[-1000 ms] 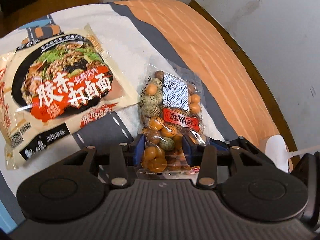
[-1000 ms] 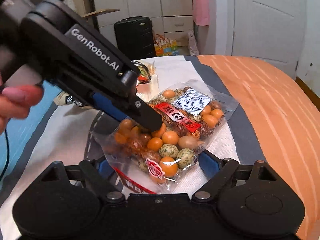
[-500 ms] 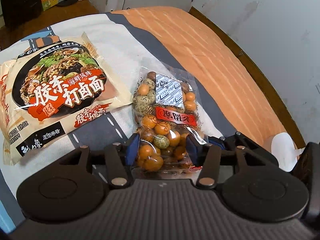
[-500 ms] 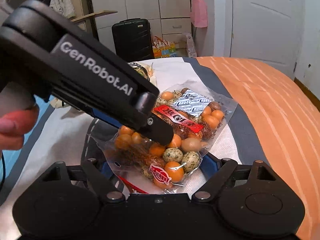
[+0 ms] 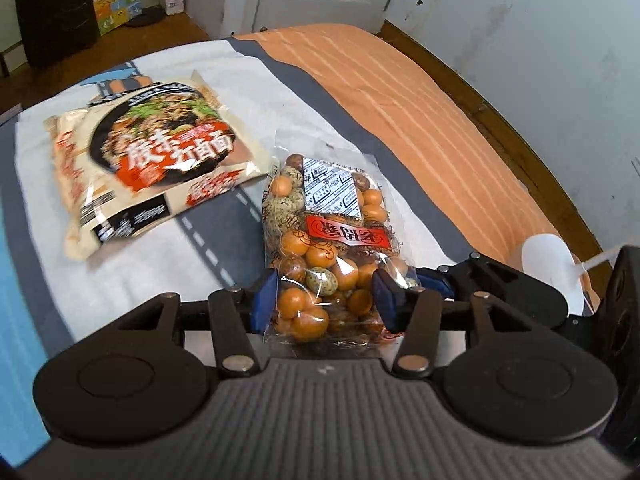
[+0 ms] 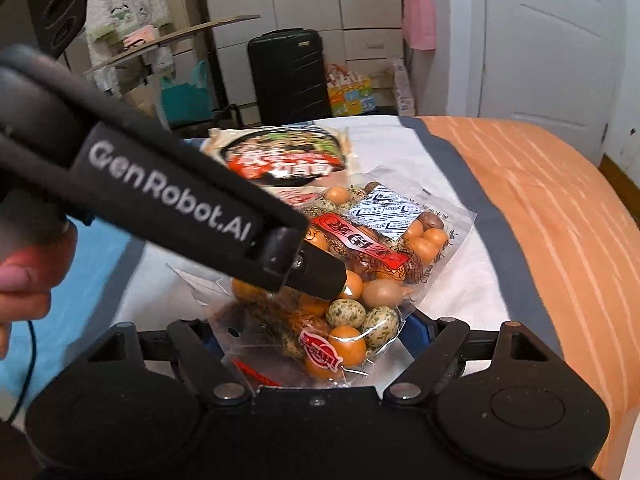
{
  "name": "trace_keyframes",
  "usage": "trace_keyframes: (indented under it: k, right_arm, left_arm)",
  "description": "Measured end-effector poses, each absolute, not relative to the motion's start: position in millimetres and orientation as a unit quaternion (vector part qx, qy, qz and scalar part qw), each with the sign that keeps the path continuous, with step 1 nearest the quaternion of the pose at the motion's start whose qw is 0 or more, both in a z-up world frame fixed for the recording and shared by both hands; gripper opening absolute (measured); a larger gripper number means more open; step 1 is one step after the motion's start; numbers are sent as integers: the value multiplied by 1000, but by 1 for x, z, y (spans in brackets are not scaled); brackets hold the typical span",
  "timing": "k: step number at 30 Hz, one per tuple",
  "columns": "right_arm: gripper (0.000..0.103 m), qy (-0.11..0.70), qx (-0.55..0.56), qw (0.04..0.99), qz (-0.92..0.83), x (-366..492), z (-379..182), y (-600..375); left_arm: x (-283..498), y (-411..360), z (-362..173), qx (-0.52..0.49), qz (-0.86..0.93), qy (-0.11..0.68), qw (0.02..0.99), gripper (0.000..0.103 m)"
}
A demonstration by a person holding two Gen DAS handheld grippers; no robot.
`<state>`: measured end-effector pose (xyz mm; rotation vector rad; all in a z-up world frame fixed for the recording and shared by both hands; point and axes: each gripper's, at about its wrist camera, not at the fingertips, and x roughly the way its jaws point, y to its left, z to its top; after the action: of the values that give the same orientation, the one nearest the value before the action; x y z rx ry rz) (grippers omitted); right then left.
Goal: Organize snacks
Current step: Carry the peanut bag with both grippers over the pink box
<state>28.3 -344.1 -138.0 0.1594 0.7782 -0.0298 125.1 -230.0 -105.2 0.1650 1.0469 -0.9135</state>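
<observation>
A clear bag of orange and speckled coated nuts [image 5: 320, 240] lies partly on the bed, its near end raised. My left gripper [image 5: 324, 300] has its blue pads against both sides of that near end and holds it. In the right wrist view the left gripper's finger [image 6: 320, 276] crosses over the bag [image 6: 380, 248]. My right gripper [image 6: 316, 332] is open and its jaws are closing, with the bag's corner between them and not pressed. A noodle packet [image 5: 152, 168] lies flat to the left of the bag.
The bed has a white, grey and blue cover [image 5: 224, 264] and an orange striped blanket [image 5: 420, 120] on the right, by the wall. A white round item with a cable [image 5: 548, 268] lies on the blanket. A black suitcase [image 6: 288, 72] stands beyond the bed. A hand [image 6: 20, 292] holds the left gripper.
Both grippers rose and drew back from the noodle packet, and the bag came along. The left jaws widened slightly around the bag. The right jaws narrowed a little.
</observation>
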Motion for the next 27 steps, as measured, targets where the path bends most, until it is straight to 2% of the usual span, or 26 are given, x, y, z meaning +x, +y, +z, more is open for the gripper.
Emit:
trace_keyframes:
  k: [5, 27]
  right_arm:
    - [83, 385, 85, 919, 9, 19, -119, -326]
    - [82, 411, -6, 903, 125, -18, -43, -209]
  left_arm:
    - [112, -202, -89, 81, -410, 473, 776, 49]
    - [72, -60, -27, 11, -347, 512, 785, 49]
